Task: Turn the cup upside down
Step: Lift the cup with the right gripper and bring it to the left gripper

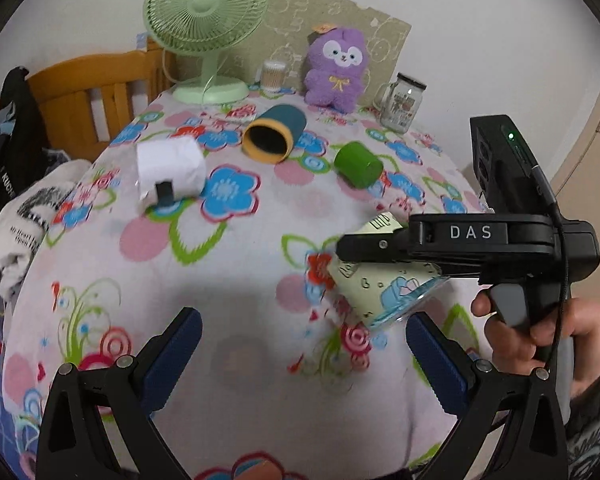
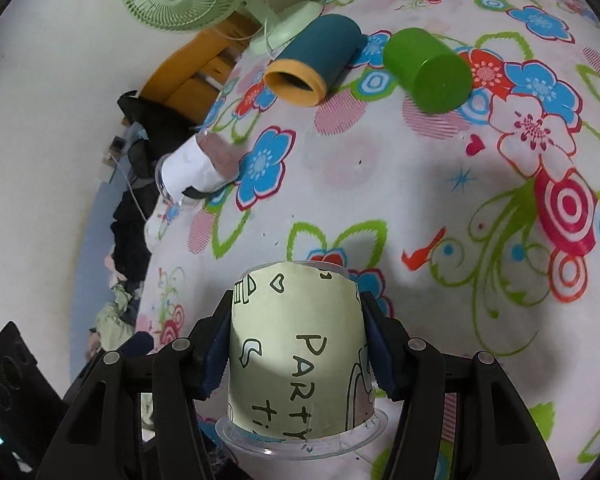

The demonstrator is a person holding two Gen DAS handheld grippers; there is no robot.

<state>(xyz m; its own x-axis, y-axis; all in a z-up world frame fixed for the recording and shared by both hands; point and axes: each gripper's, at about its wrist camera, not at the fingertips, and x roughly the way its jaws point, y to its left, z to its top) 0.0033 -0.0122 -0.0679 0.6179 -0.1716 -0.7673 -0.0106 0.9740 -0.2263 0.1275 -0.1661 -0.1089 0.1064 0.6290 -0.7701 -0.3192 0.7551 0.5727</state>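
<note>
My right gripper (image 2: 296, 336) is shut on a clear plastic cup with a pale green "PARTY" paper sleeve (image 2: 296, 352). The cup is held tilted above the flowered tablecloth, its wide clear rim toward my camera. In the left wrist view the same cup (image 1: 380, 284) sits in the right gripper (image 1: 340, 248) at the right, rim pointing down and right. My left gripper (image 1: 300, 344) is open and empty above the cloth, just left of the cup.
On the tablecloth (image 1: 240, 264) lie a teal cup with a yellow rim (image 1: 274, 134), a green cup (image 1: 358, 164) and a white paper-wrapped cup (image 1: 168, 172), all on their sides. A green fan (image 1: 206, 28), purple plush (image 1: 336, 68) and glass jar (image 1: 400, 102) stand at the back.
</note>
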